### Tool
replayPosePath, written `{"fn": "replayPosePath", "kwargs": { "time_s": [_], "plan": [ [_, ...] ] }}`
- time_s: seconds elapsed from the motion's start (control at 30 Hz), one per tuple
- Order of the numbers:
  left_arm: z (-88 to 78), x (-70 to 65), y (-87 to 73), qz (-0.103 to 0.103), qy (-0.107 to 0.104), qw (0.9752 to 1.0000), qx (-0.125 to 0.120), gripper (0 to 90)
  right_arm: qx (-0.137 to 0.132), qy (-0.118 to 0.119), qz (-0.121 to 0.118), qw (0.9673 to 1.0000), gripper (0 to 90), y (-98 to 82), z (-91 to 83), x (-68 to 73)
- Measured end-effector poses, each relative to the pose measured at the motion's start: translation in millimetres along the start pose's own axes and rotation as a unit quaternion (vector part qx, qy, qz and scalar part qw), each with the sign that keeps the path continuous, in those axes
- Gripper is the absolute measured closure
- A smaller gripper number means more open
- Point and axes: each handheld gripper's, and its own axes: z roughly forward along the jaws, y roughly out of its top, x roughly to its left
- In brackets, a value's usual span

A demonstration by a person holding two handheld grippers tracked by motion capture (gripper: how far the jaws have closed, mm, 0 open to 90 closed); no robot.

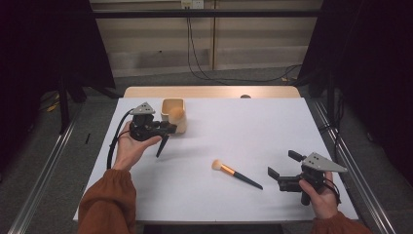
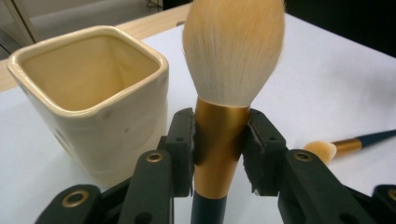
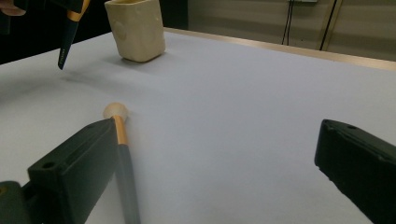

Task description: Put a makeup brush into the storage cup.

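One large brush, clamped at its gold collar by the left gripper; bristles up, cream-orange, dark handle hanging below, just beside the cup. Cup: cream, square-mouthed. Second brush: smaller, flat on the table, well apart from the cup. Right gripper: jaws wide, holding nothing.

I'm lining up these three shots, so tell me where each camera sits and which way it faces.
High view: above the person's side, looking forward and down on the table; both forearms and hands show.
Left gripper view: on the left claw, facing the cup; its jaws grip the large brush.
Right gripper view: on the right claw, looking across the table; open jaws show.
All share the cup and small brush.
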Motion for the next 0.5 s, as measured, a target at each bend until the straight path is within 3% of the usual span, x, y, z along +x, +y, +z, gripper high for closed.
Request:
{"fn": "replayPosePath", "kwargs": {
  "time_s": [0.17, 0.4, 0.5],
  "plan": [
    [-5.9, -0.8, -1.1, 0.000, -0.001, 0.9998, -0.020, 66.4, -0.001, -0.002, 0.001, 1.0000, 0.0, 0.0, -0.1, -0.2],
    [-13.0, -0.5, -3.9, -0.011, 0.012, 0.9982, -0.058, 66.4, -0.001, -0.001, 0.002, 1.0000, 0.0, 0.1, -0.3, -0.1],
    [-13.9, -0.6, -3.6, -0.012, 0.021, 0.9978, -0.063, 66.3, -0.001, -0.001, 0.004, 1.0000, 0.0, 0.3, -0.2, -0.2]
  ]
}}
